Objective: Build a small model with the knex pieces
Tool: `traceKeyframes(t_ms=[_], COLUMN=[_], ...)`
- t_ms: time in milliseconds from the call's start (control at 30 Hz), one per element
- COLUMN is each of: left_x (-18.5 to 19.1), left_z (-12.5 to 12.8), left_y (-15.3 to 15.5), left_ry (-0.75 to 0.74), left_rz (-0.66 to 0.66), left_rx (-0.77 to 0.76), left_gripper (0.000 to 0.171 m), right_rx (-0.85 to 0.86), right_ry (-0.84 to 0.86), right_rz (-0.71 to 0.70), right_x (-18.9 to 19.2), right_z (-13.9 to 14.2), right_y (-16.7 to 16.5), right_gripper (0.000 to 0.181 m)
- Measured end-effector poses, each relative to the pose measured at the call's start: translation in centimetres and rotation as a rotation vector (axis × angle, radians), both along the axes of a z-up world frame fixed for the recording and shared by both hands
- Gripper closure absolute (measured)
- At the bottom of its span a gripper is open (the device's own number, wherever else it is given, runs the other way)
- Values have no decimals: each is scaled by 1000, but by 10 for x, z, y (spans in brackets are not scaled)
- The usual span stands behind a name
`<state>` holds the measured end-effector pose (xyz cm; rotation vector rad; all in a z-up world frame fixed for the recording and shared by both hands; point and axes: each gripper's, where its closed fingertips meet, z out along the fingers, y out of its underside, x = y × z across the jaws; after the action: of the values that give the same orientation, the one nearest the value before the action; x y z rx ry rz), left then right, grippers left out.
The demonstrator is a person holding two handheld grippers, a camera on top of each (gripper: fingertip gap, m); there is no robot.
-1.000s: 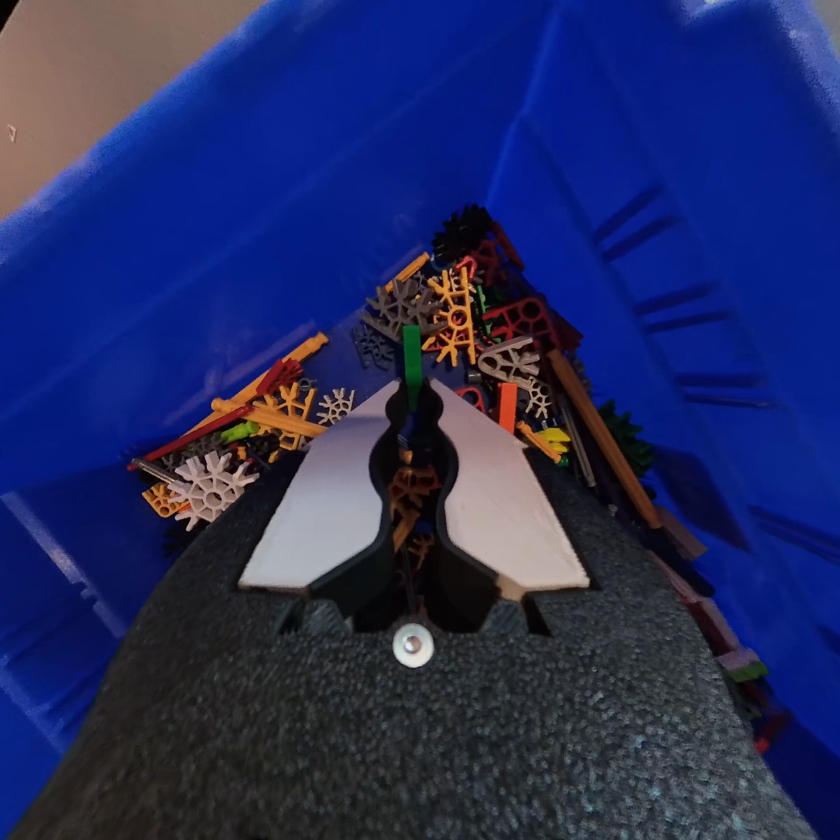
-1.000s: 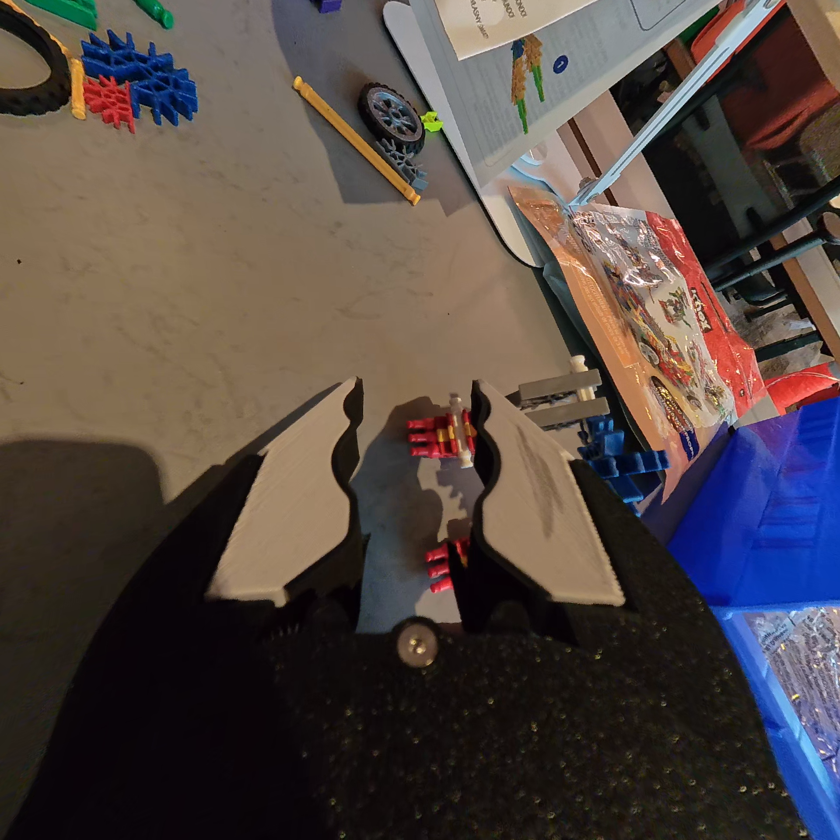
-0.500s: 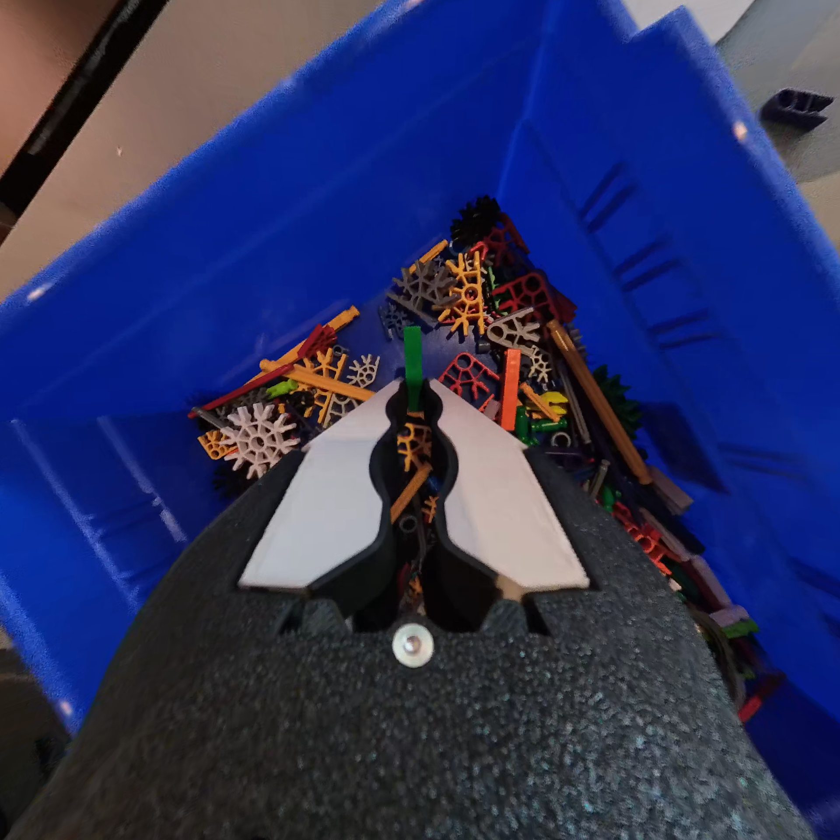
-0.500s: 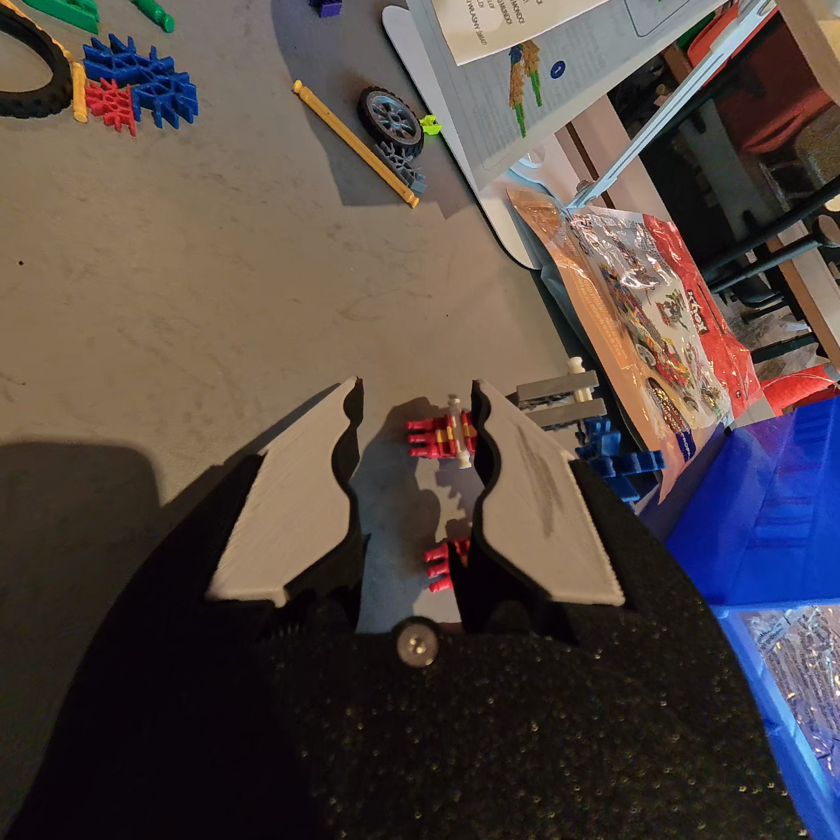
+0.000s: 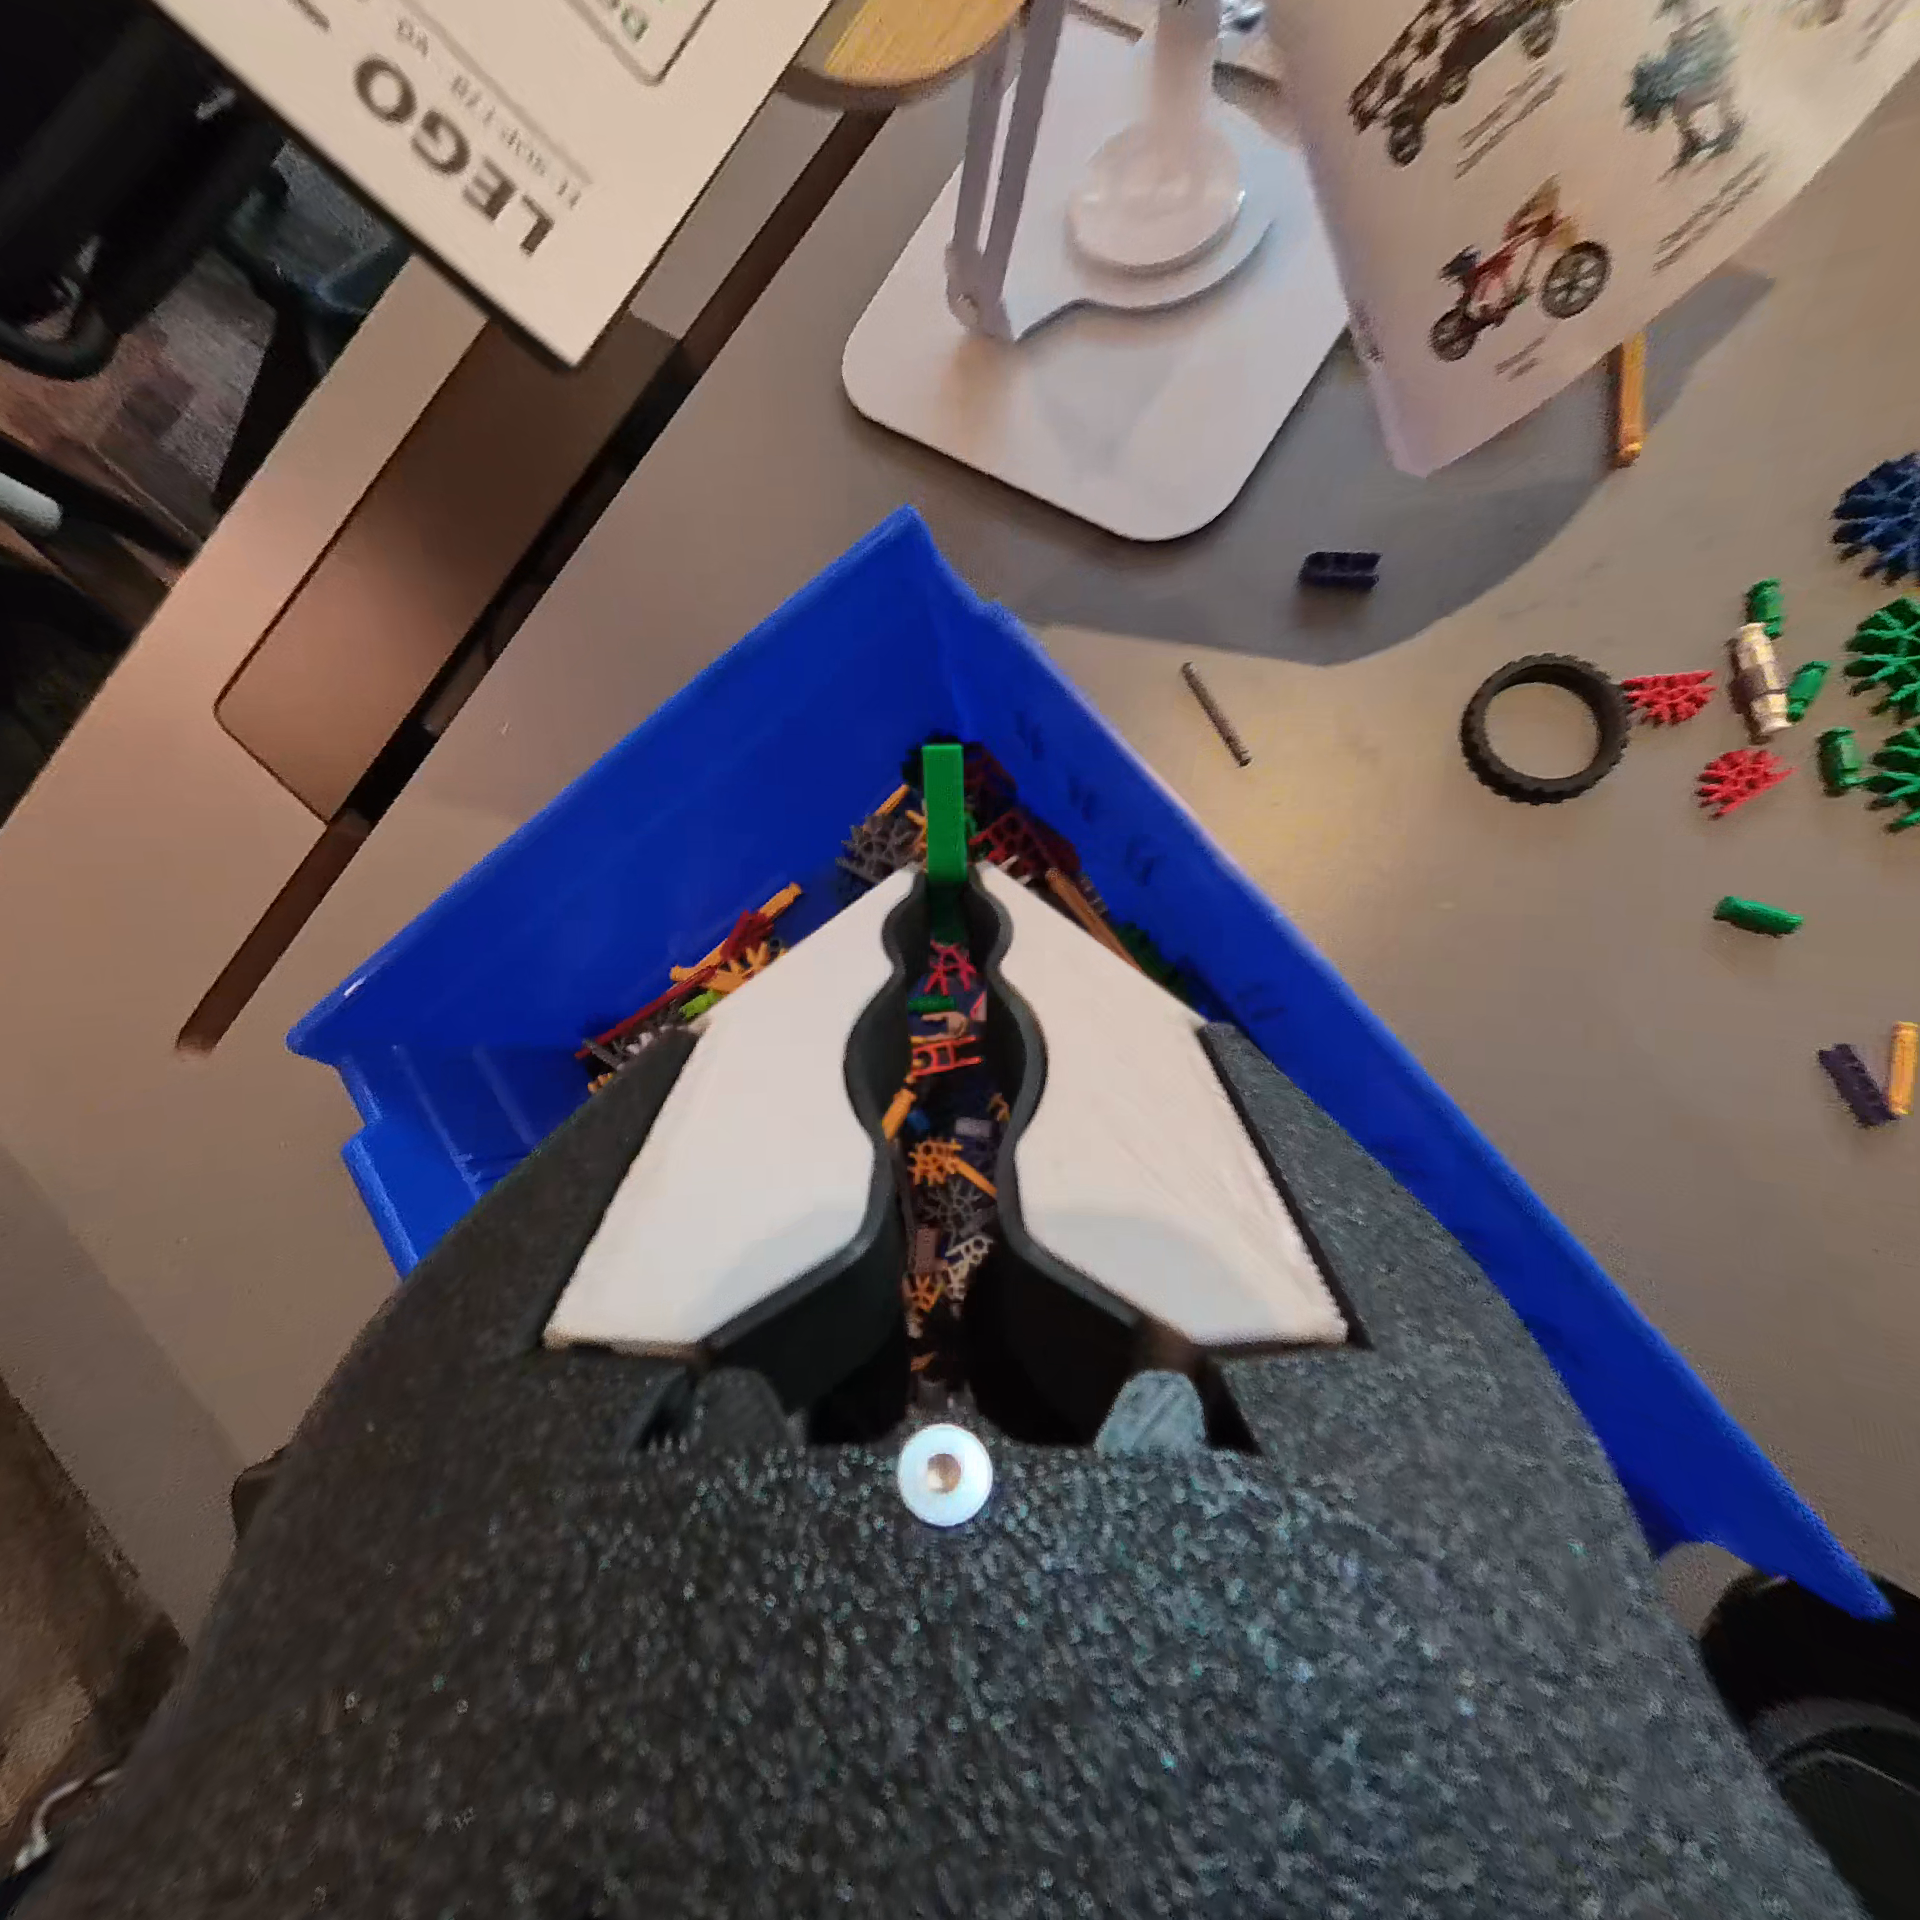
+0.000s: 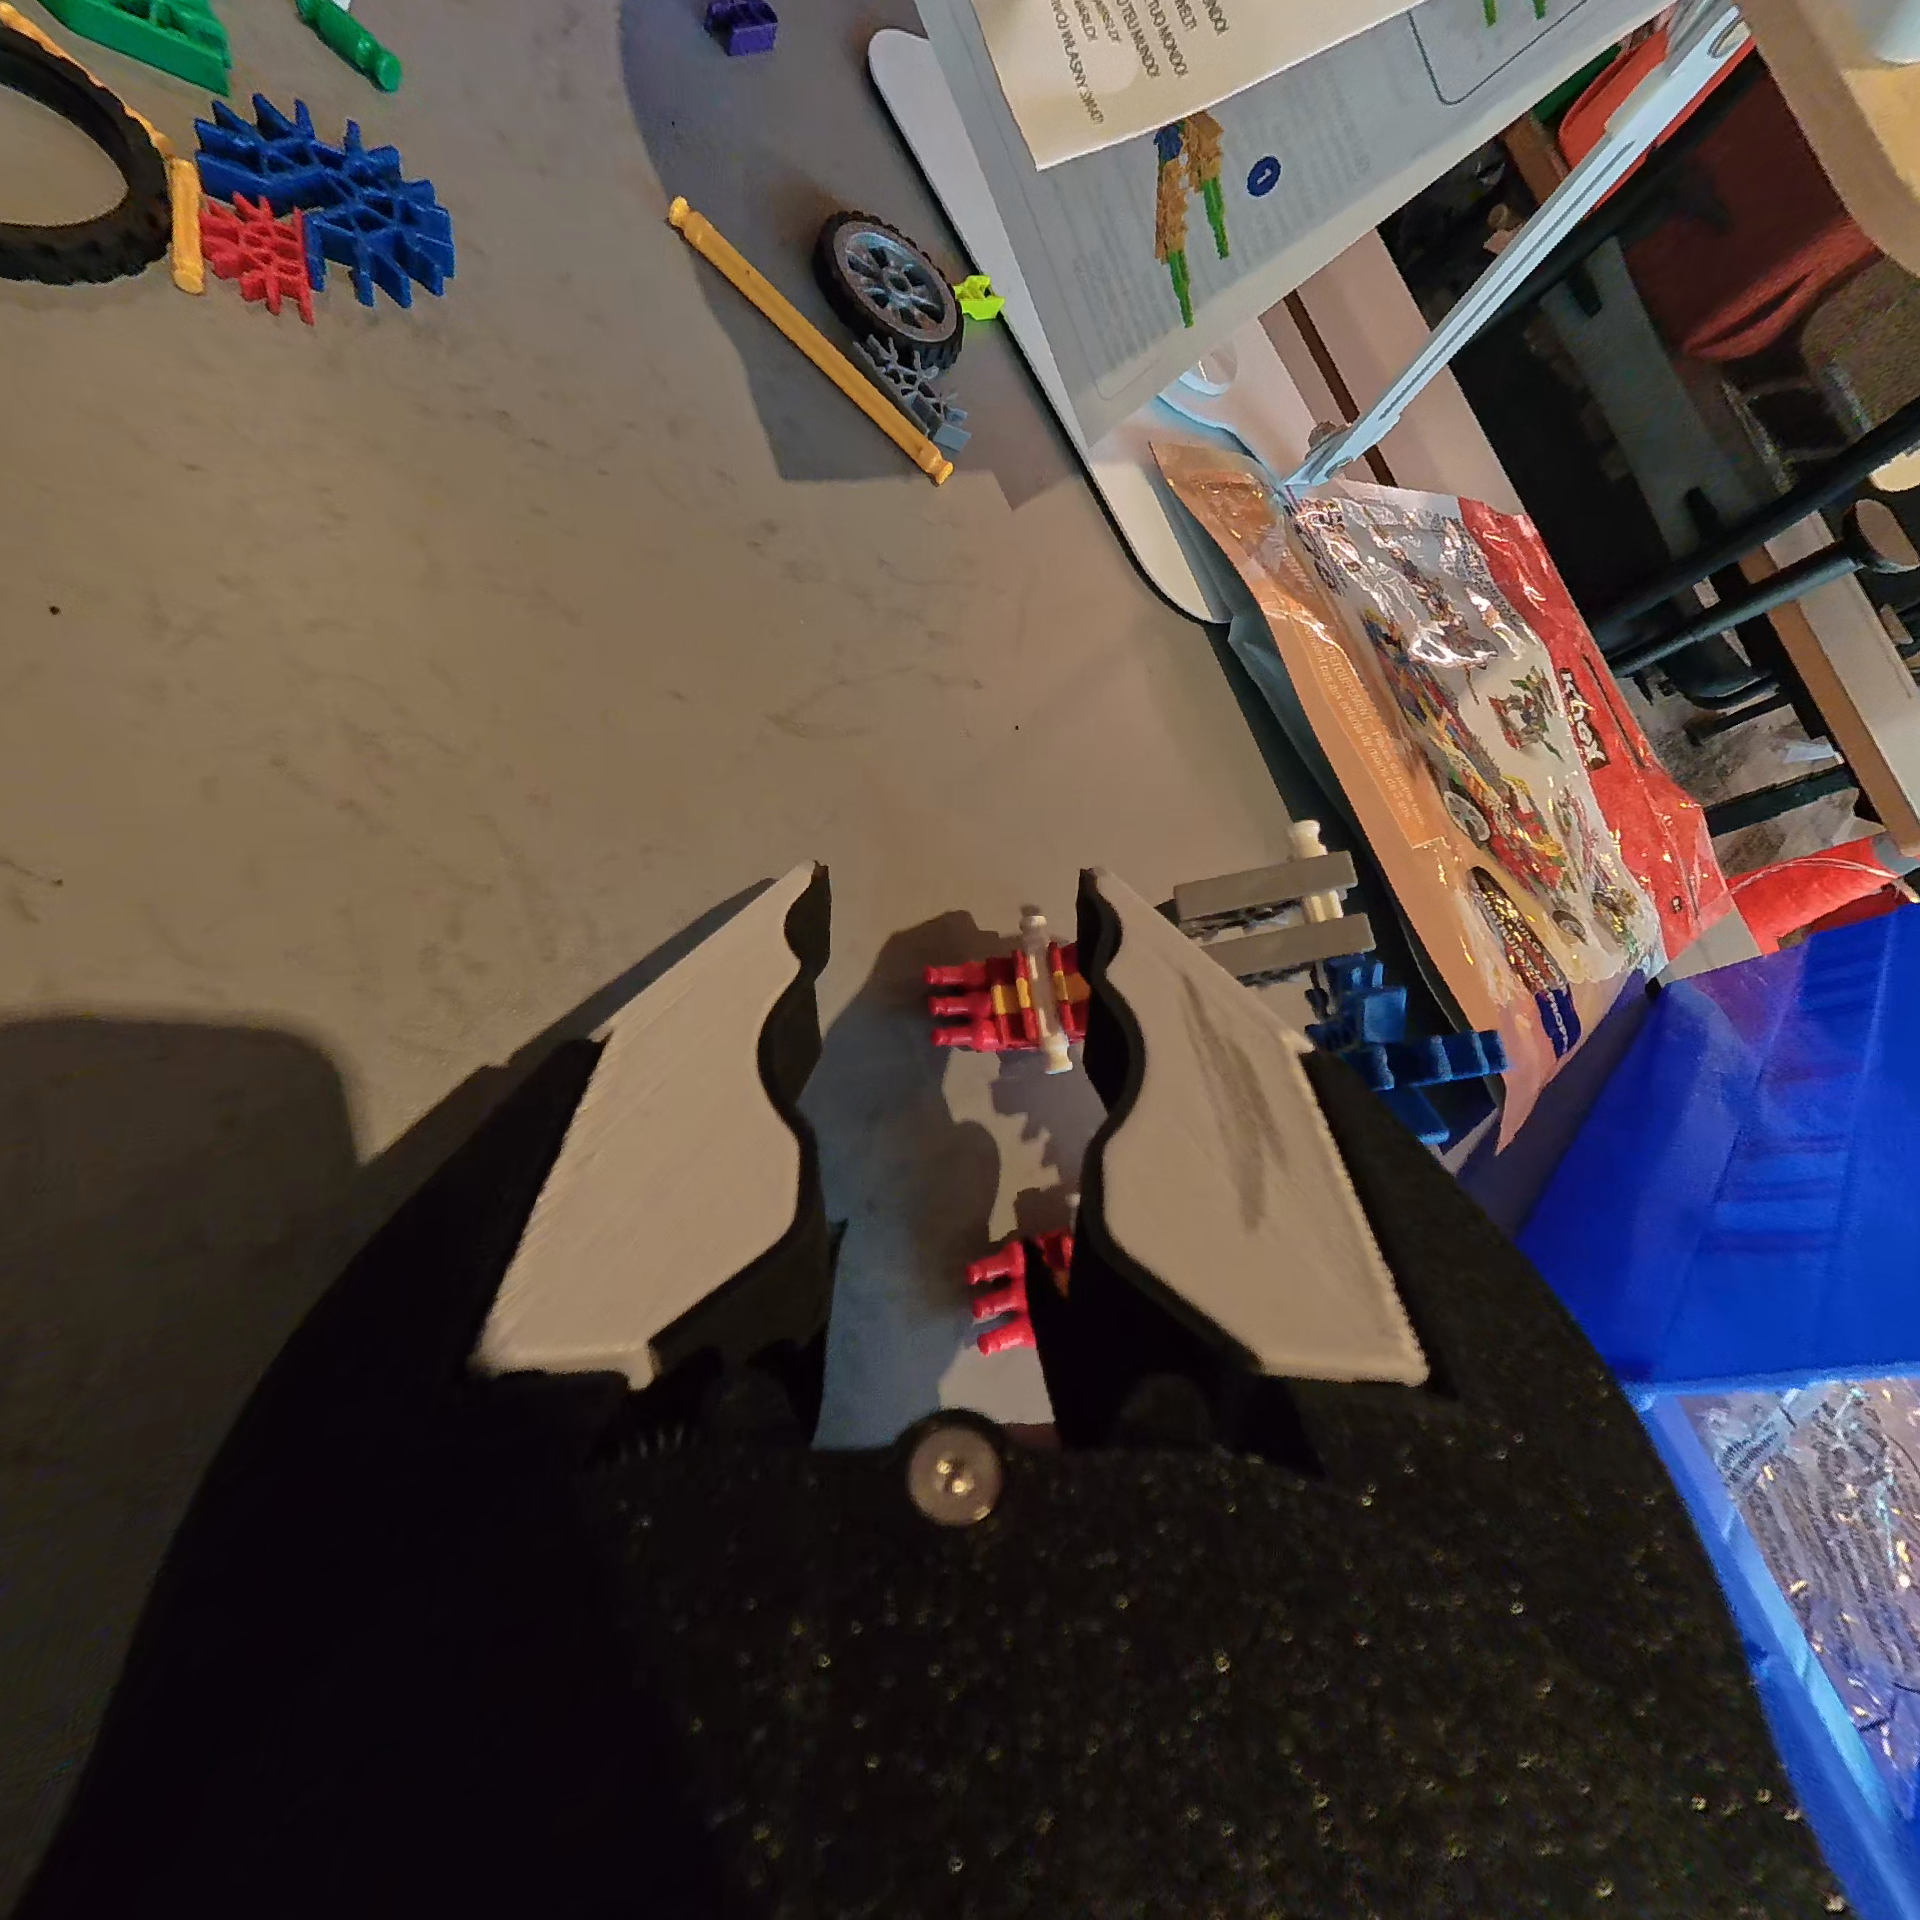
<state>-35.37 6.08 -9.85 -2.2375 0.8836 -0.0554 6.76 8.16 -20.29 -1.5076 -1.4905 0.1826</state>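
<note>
My left gripper [image 5: 943, 883] is shut on a short green rod [image 5: 943, 810] that sticks out past its fingertips. It is held above a blue bin [image 5: 623, 904] full of small construction-toy pieces [image 5: 940, 1101]. My right gripper [image 6: 951, 883] is open and empty, low over the grey table [image 6: 468, 644]. A small red, yellow and white assembly [image 6: 1013, 997] lies between its fingertips, partly hidden by the right finger. More red connector ends [image 6: 1003, 1299] show farther back between the fingers.
In the left wrist view a black tyre [image 5: 1543, 727], red connectors [image 5: 1745, 774] and green rods [image 5: 1756, 916] lie on the table beside a white stand base [image 5: 1091, 416] and a booklet [image 5: 1538, 208]. In the right wrist view lie a yellow rod [image 6: 810, 338], a wheel [image 6: 899, 291], blue connectors [image 6: 332, 197], a foil bag [image 6: 1455, 727] and the blue bin [image 6: 1766, 1195]. Spacing between my two grippers at the tips: around 45 cm. From my right tips it is roughly 20 cm to the wheel [image 6: 899, 291]; from my left, 30 cm.
My left gripper has risen out of the blue bin with the green rod, so the bin's rim and the table beyond have come into view. The right gripper has stayed put.
</note>
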Motion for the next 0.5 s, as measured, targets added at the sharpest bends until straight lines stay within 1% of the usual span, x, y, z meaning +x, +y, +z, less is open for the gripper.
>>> traceKeyframes(t_ms=[133, 200, 267, 333, 400, 500], left_x=[22, 49, 85, 118, 145, 173], left_z=[11, 16, 13, -5, -31, -69], left_y=[-11, -21, -35, -45, -52, -56], left_ry=[-25, -44, -45, 36, 120, 180], left_rz=[-50, -114, -204, -288, -364, -440], left_rx=[7, 0, -28, -49, -67, -99], left_gripper=[167, 166, 166, 166, 166, 166], right_rx=[1, 1, 0, -1, -1, 0], right_ry=[-1, -3, -5, -7, -6, -2], right_rz=[0, 0, 1, 0, -1, 0], right_x=[0, 0, 0, 0, 0, 0], right_z=[0, 0, -1, -2, -1, 0], right_y=[0, 0, 0, 0, 0, 0], right_gripper=[134, 134, 134, 134, 134, 134])
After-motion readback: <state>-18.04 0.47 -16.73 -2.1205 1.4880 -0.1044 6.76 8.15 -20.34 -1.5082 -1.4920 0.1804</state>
